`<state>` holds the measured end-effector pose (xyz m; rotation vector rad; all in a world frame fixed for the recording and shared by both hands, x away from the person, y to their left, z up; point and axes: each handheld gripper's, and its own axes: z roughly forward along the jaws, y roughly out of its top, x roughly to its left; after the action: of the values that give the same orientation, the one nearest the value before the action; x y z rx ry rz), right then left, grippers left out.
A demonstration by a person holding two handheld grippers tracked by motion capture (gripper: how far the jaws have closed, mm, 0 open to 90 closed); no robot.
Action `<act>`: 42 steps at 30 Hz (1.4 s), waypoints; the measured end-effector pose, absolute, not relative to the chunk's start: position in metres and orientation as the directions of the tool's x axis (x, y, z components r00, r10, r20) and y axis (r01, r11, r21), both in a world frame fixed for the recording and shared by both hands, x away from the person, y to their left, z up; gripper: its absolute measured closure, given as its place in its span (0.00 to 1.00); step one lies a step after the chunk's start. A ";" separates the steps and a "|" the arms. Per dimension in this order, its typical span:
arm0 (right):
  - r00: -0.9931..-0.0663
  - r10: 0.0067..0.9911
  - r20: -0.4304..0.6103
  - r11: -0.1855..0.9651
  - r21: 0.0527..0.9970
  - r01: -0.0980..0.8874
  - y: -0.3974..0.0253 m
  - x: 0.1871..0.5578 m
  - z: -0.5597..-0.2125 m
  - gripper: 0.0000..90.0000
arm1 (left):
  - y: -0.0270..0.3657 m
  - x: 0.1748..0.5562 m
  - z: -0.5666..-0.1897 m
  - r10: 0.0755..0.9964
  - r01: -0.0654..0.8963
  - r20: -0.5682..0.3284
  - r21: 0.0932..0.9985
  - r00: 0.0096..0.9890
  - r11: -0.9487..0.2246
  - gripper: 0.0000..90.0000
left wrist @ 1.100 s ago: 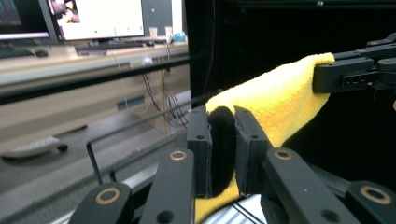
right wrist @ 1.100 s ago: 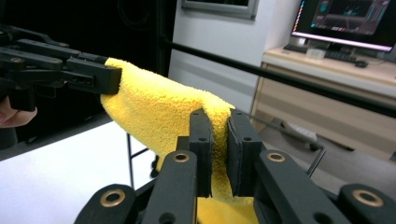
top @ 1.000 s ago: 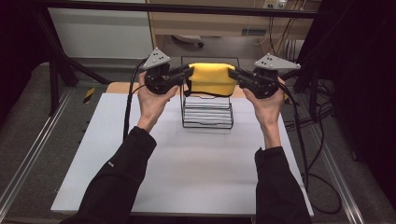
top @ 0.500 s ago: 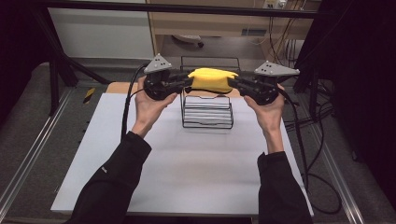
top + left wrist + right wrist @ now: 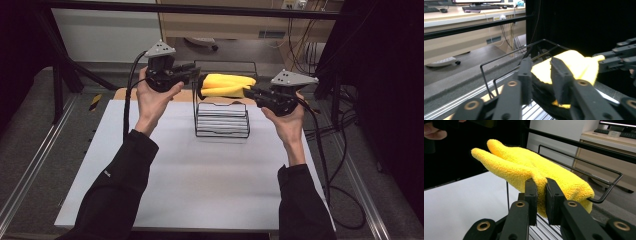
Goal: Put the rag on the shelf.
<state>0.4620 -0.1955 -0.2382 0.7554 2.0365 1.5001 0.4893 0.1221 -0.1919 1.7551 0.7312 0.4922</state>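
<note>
Above the wire rack (image 5: 221, 120) at the table's far edge, you hold a yellow cloth (image 5: 226, 85) stretched left to right. Your right gripper (image 5: 253, 93) pinches its right end. Your left gripper (image 5: 196, 75), jaws spread, straddles its left end without gripping.

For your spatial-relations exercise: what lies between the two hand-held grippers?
In the high view, a fluffy yellow cloth spans between the left gripper and right gripper, above a black wire rack.

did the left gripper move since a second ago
Yes. In the high view the left gripper has lifted and swung away from the black wire rack, its jaws now open beside the fluffy yellow cloth.
</note>
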 end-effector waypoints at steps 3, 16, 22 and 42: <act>-0.725 0.686 -0.061 0.236 0.961 0.142 -0.197 0.462 -0.239 0.90 | 0.115 0.493 -0.197 0.677 0.246 -0.022 0.940 0.736 -0.237 0.93; -0.734 0.675 -0.073 0.273 0.949 0.157 -0.196 0.460 -0.245 0.82 | 0.103 0.488 -0.223 0.615 0.267 -0.008 0.905 0.788 -0.331 1.00; -0.741 0.670 -0.050 0.248 0.955 0.160 -0.197 0.455 -0.242 0.69 | 0.100 0.489 -0.229 0.615 0.268 0.002 0.899 0.788 -0.347 1.00; -0.675 0.736 0.053 0.223 0.922 0.316 -0.197 0.466 -0.275 1.00 | 0.098 0.489 -0.263 0.617 0.258 0.029 0.892 0.786 -0.371 1.00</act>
<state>0.4664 -0.1967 -0.2753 0.9716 2.1078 1.4424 0.4887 0.0981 -0.2628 1.9604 0.6578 0.4442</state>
